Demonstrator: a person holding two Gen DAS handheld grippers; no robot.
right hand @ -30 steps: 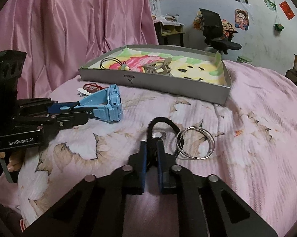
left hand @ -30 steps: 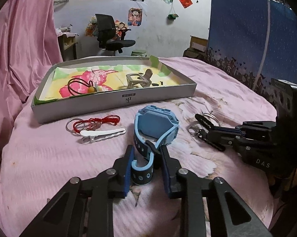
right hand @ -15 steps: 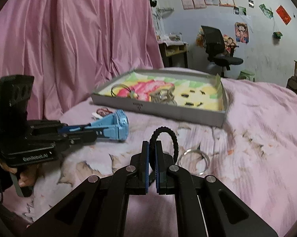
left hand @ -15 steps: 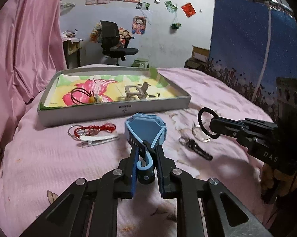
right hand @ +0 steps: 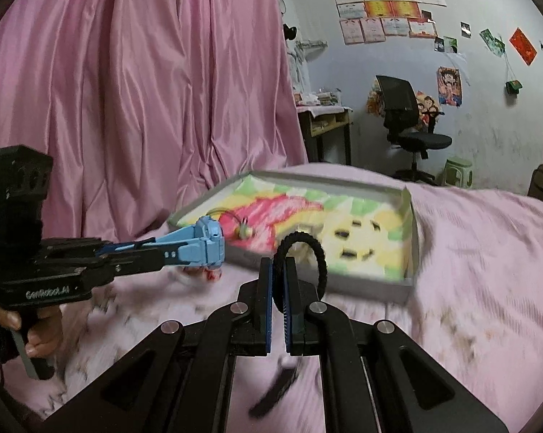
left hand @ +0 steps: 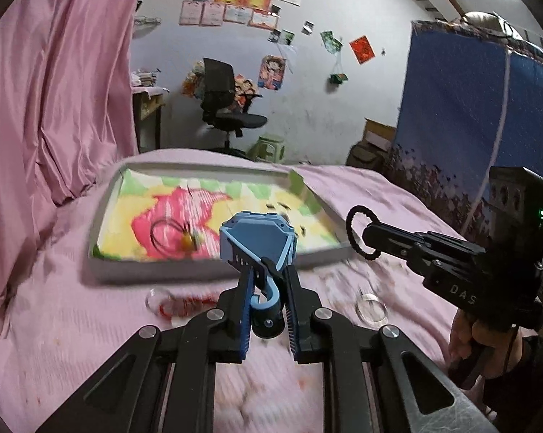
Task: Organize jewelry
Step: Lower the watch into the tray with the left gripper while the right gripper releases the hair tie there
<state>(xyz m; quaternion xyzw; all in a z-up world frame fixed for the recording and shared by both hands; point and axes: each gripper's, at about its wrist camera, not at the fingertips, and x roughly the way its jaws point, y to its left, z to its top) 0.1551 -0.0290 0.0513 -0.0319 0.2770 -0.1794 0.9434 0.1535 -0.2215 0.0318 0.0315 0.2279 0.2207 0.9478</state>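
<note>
Both pieces are off the bedspread now! A second ago the blue watch (left hand: 257, 241) lay flat on the pink bedspread (left hand: 73, 324) with the left gripper (left hand: 268, 310) settling around its strap, and the right gripper (right hand: 279, 296) was pinching a black cord loop (right hand: 302, 252) that lay down on the cloth. Now both are airborne, so the pickup is done and the carry to the tray (left hand: 101, 223) looks like the step in hand.

Nearest first, in the left wrist view: the left jaws, which were closing a moment back, are clenched on the watch's strap at dead centre, its curled end hanging between the pads and the case standing up at 12 o'clock. On the cloth below, at 8 o'clock, a ring with a red cord (left hand: 177, 303) waits, blurred; at 4 o'clock lies a clear bangle (left hand: 372, 306).

Out at 3 o'clock the right gripper reaches in, squeezed tight on the black loop, which stands up from its tips; a black piece dangles beneath it in the right wrist view, too blurred to name. A hand (right hand: 37, 324) grips the left tool's handle at 8 o'clock there.

Both tools tilt gently downward, noses toward the tray at 12 o'clock. Farther in, a black cord necklace with a bead (left hand: 174, 236) already rests on the tray's flowered lining. Beyond that, an office chair (left hand: 224, 104).
</note>
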